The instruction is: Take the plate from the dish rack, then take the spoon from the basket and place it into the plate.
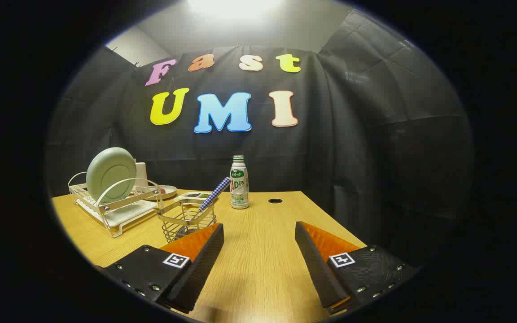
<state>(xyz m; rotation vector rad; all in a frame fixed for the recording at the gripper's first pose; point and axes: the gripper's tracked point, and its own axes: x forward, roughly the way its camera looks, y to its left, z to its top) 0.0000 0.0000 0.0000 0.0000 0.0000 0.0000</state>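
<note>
A black cloth wall closes off the back of the booth, and in front of it stands a wooden table [258, 251] with a pale grain.

Toward the table's far left corner sits one white wire dish rack [114, 207]. In it stands a single plate [111, 174], pale green and round, propped on its edge and leaning slightly back. Behind the rack there is a white container, partly hidden, and two shallow dishes [167, 190] lie near the back edge with something dark in them, too small to make out.

Just right of the rack is one wire basket [187, 220]. A single spoon [214, 194] leans out of it, its blue-and-white checked handle pointing up and to the right; the bowl end is down inside the wires and hard to see.

Near the back edge, about mid-table, stands one upright bottle [239, 182] with a green cap, and beside it a small dark hole [275, 200] in the tabletop.

The gripper [258, 235] hovers over the near part of the table, fingers spread wide with nothing between them. The left finger's tip overlaps the basket's lower edge. Between the fingers and on to the right edge the wood is bare.
</note>
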